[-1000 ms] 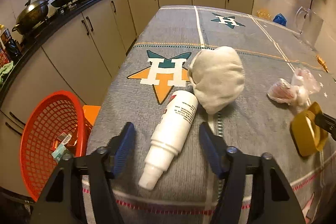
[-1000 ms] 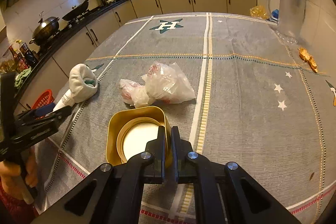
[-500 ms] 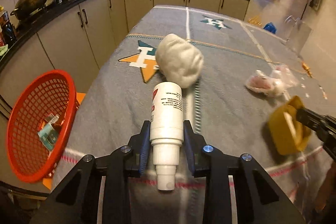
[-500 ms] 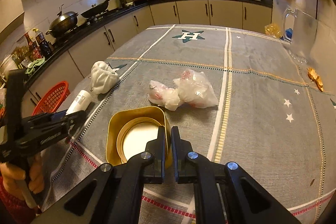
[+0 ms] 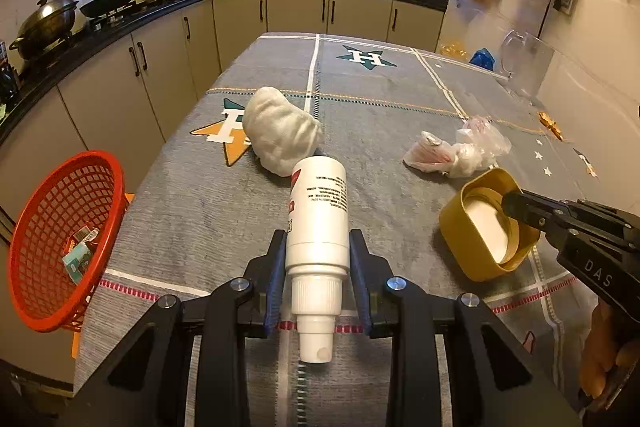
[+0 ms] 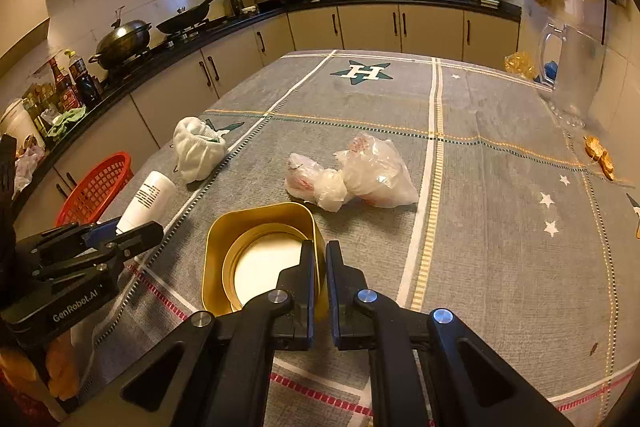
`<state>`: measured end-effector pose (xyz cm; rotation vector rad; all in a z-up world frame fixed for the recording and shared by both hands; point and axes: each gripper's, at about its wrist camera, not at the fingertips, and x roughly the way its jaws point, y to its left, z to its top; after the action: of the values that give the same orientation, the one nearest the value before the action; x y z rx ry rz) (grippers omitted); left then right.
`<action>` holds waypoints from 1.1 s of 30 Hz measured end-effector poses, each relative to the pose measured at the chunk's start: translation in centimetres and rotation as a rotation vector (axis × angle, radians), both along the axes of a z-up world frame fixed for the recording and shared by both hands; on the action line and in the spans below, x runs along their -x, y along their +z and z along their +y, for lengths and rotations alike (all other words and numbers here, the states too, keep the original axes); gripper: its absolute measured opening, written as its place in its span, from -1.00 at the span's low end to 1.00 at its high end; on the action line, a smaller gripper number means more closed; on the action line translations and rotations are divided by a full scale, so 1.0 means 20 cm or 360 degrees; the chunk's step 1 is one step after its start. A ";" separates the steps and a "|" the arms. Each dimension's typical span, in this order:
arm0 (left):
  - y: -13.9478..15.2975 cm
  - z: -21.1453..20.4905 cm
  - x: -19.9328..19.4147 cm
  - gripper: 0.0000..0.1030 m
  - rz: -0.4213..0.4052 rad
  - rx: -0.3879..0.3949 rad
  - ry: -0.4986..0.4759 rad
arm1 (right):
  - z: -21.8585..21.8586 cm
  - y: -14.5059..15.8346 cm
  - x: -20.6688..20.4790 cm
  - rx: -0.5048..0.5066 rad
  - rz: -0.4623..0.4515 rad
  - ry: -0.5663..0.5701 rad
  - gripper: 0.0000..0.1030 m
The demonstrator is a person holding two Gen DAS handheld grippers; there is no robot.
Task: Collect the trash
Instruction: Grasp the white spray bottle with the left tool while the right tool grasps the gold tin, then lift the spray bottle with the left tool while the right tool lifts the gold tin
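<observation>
My left gripper (image 5: 318, 263) is shut on a white spray bottle (image 5: 319, 203) and holds it lifted over the table's near edge; it also shows in the right wrist view (image 6: 146, 197). My right gripper (image 6: 319, 259) is shut on the rim of a gold tin (image 6: 256, 251) with a white inside, also seen in the left wrist view (image 5: 486, 223). A red mesh basket (image 5: 60, 239) with some trash inside stands below the table's left edge. A white balled cloth (image 5: 280, 135) and crumpled clear plastic bags (image 6: 352, 175) lie on the table.
The table wears a grey cloth (image 6: 480, 227) with star prints. A clear glass jug (image 6: 572, 75) stands at the far right, with small orange scraps (image 6: 598, 151) near it. Kitchen counters with pots (image 5: 44, 23) run along the left and back.
My left gripper closed on the spray bottle and lifted it off the table. My right gripper kept its hold on the gold tin and rose slightly.
</observation>
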<state>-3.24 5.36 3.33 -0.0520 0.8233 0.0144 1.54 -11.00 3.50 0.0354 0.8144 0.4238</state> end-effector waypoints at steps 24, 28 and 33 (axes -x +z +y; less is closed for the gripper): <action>0.00 -0.04 0.03 -0.44 -0.0003 -0.0032 -0.0009 | 0.02 0.01 0.03 0.0014 -0.0036 0.0021 -0.87; 0.00 -0.05 0.04 -0.44 -0.0003 -0.0033 -0.0010 | 0.02 0.00 0.03 0.0014 -0.0034 0.0020 -0.87; 0.00 -0.05 0.04 -0.44 -0.0002 -0.0029 -0.0008 | 0.02 0.00 0.03 0.0014 -0.0034 0.0019 -0.87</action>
<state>-3.98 4.46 3.37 -0.0330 0.8221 0.0174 1.01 -10.51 3.58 0.0180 0.7960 0.4312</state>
